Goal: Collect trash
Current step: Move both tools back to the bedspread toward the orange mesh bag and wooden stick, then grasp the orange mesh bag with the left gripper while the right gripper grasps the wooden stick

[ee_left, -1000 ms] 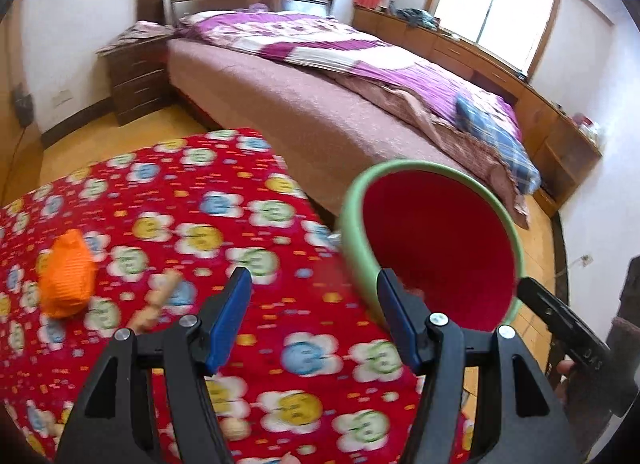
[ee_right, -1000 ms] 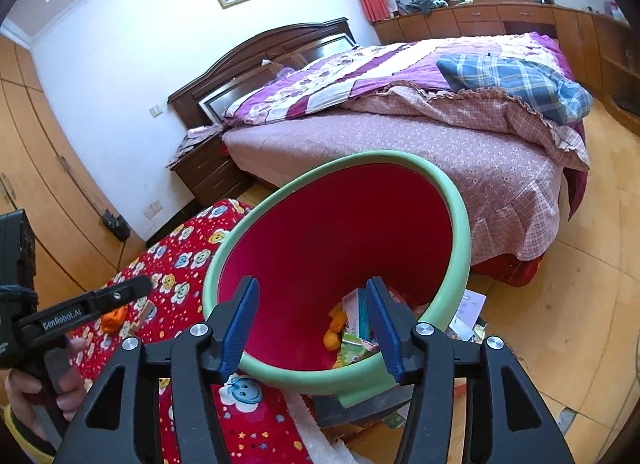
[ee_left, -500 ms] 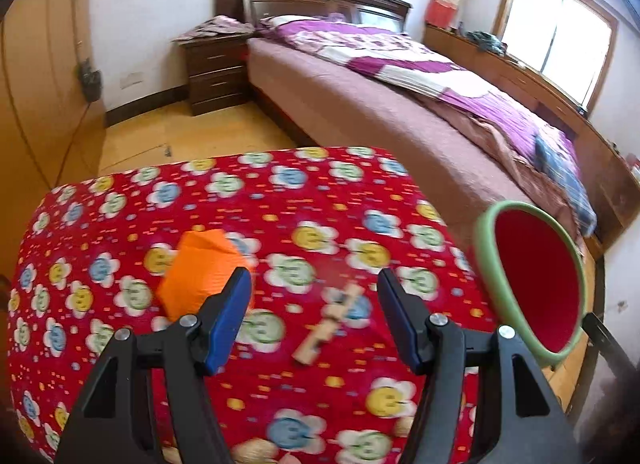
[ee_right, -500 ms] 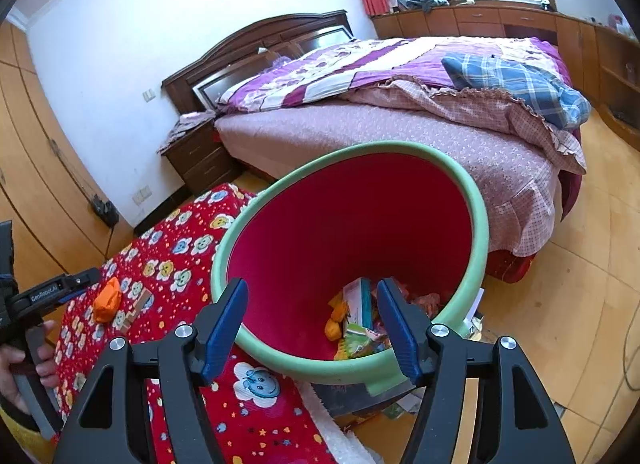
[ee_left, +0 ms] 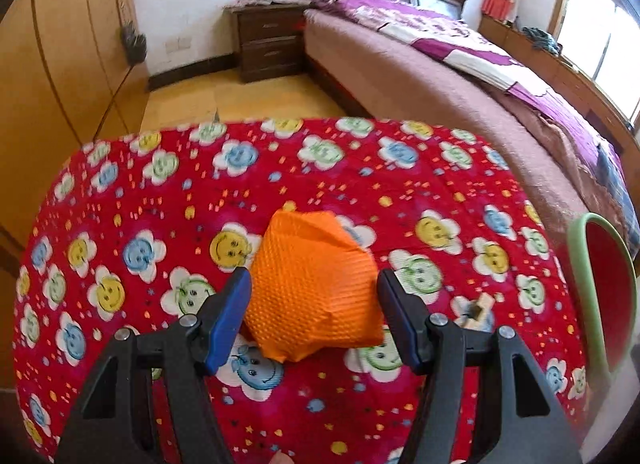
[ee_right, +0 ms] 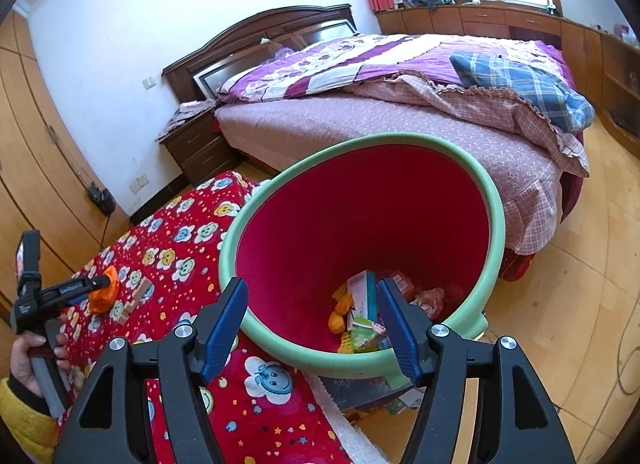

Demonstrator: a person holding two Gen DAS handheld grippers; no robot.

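Orange wad [ee_left: 310,288] sits between the left gripper's [ee_left: 314,314] open fingers, wooden scrap [ee_left: 478,306] beside; right gripper [ee_right: 312,324] open.

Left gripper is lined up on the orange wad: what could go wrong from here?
The orange wad nearly fills the open left gripper, so a finger may catch and nudge it instead of straddling it. The wooden piece lies close beside it and could get knocked. The bin sits off the cloth's edge, so a drop might miss.
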